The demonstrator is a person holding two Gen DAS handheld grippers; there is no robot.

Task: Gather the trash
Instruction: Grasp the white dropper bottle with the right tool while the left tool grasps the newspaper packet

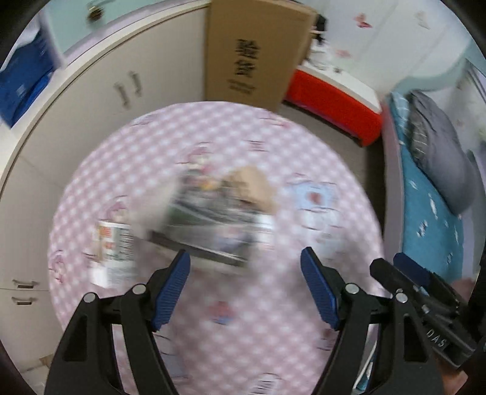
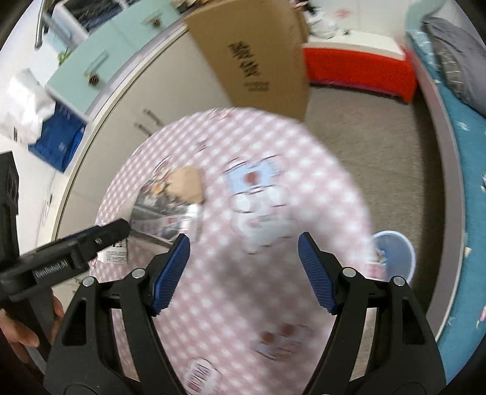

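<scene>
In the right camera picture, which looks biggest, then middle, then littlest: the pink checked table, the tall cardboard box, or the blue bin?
1. Pink checked table, by far the biggest.
2. Tall cardboard box.
3. Blue bin, partly hidden by the table edge.
The box stands farther from the camera, so it may really be bigger than it looks.

Setting: a home, specifically a small bedroom. Evidence: a bed (image 1: 431, 194) with a teal printed sheet and a grey pillow (image 1: 437, 145) runs along one wall. Cream cupboards (image 1: 91, 127) with metal handles line the opposite side, with pale green drawers (image 2: 91, 66) above. A tall cardboard box (image 1: 252, 51) leans against the cupboards; a red storage box (image 1: 331, 103) sits on the carpeted floor (image 2: 373, 145). The bench (image 1: 212, 303) wears a pink checked cartoon-print cloth. Pink butterfly stickers (image 1: 363, 19) decorate the wall.
</scene>
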